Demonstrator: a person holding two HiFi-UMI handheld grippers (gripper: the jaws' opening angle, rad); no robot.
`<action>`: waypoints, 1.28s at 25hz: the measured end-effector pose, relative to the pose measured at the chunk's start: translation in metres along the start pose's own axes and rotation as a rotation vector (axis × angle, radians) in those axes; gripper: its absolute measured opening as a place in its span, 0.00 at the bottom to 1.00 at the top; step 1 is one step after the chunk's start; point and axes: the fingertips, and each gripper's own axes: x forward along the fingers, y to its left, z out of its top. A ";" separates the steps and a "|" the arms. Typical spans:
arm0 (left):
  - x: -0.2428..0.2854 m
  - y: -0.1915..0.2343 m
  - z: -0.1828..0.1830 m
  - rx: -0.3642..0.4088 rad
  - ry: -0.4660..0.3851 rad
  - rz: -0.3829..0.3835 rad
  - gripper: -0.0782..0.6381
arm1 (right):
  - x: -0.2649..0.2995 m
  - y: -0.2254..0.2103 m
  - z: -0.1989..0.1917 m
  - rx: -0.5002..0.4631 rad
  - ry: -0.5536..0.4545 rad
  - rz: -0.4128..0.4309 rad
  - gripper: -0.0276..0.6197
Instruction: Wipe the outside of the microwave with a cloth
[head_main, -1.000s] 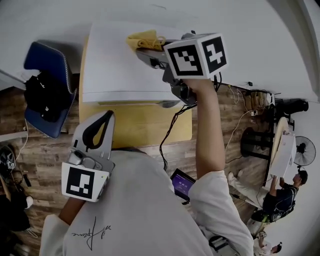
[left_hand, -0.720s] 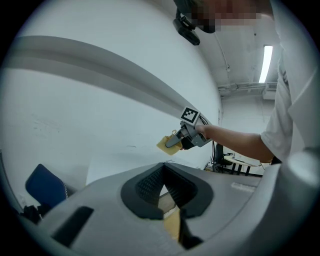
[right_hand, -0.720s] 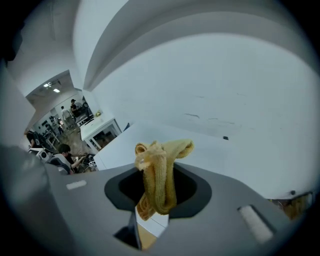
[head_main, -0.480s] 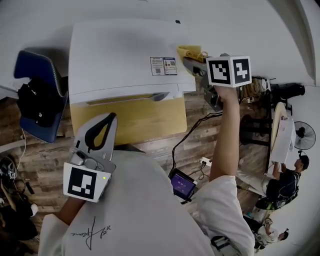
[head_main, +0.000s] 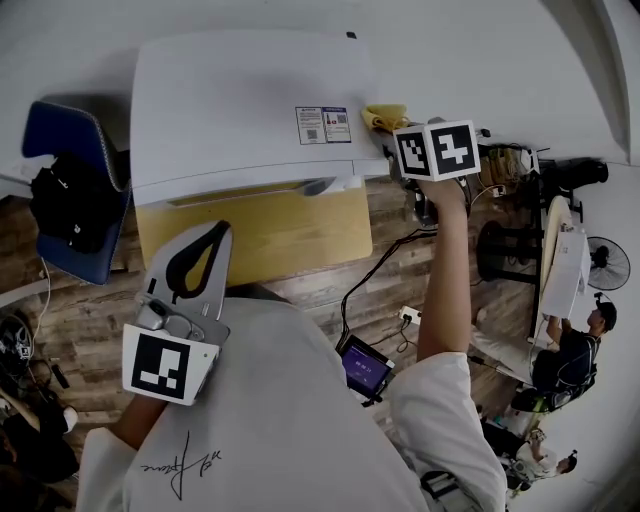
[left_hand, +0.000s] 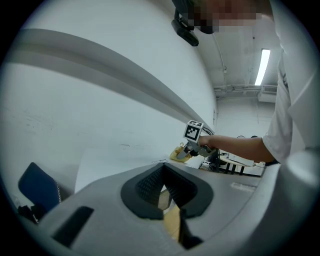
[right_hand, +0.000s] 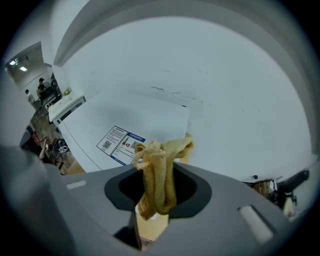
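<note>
The white microwave stands on a yellow wooden table, with a printed label on its top near the right edge. My right gripper is shut on a bunched yellow cloth, which it holds at the microwave's right edge, just past the label. In the right gripper view the cloth hangs folded between the jaws, with the microwave top behind it. My left gripper is shut on nothing, low by my chest and in front of the table. In the left gripper view its jaws meet with nothing between them.
A blue chair with dark things on it stands left of the table. Cables and a lit screen lie on the wood floor to the right. Further right are a fan, furniture and people. A white wall rises behind the microwave.
My right gripper carried the cloth across the microwave's top, from the middle towards the right, to the right edge beside the label. The left gripper stayed put.
</note>
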 end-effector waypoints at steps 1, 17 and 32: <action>-0.001 0.000 -0.001 0.000 0.001 0.000 0.10 | 0.000 0.002 -0.001 0.007 -0.006 0.001 0.23; -0.006 0.004 -0.010 -0.019 -0.003 0.006 0.10 | 0.001 0.058 0.007 0.018 -0.022 0.061 0.23; -0.010 0.004 -0.009 -0.021 -0.014 0.007 0.10 | 0.003 0.111 0.023 -0.049 -0.041 0.129 0.23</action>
